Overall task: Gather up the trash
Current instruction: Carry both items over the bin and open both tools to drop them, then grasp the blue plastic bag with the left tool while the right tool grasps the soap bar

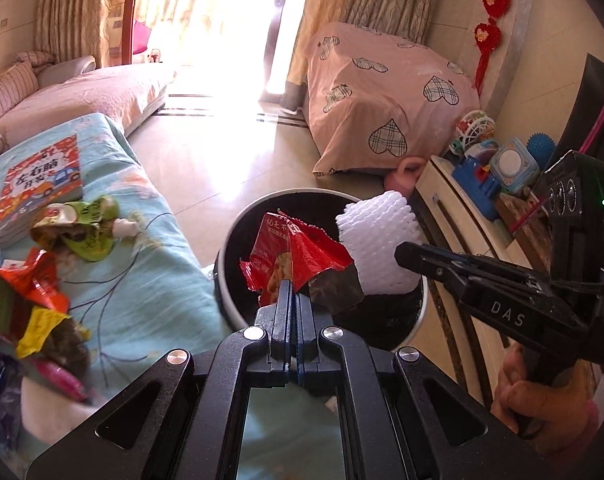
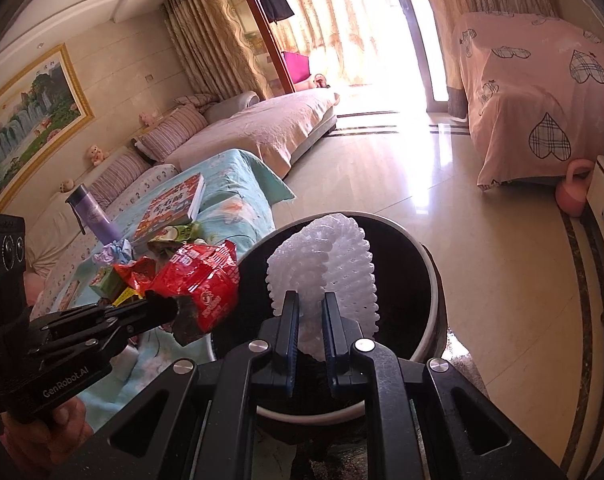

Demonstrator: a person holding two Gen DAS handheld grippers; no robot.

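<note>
A red snack wrapper [image 1: 298, 256] is pinched tight in the left gripper [image 1: 293, 292]. A white foam net [image 2: 321, 268] is squeezed in the right gripper [image 2: 310, 312]. Both are held over the black bin [image 2: 431, 276]. Dropping seems next: the grippers must be opened.

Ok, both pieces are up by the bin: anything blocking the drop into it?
Nothing visible. The red crinkled snack wrapper and the white foam fruit net both hang over the open mouth of the round black white-rimmed trash bin, with no lid or other object between them and it.
</note>
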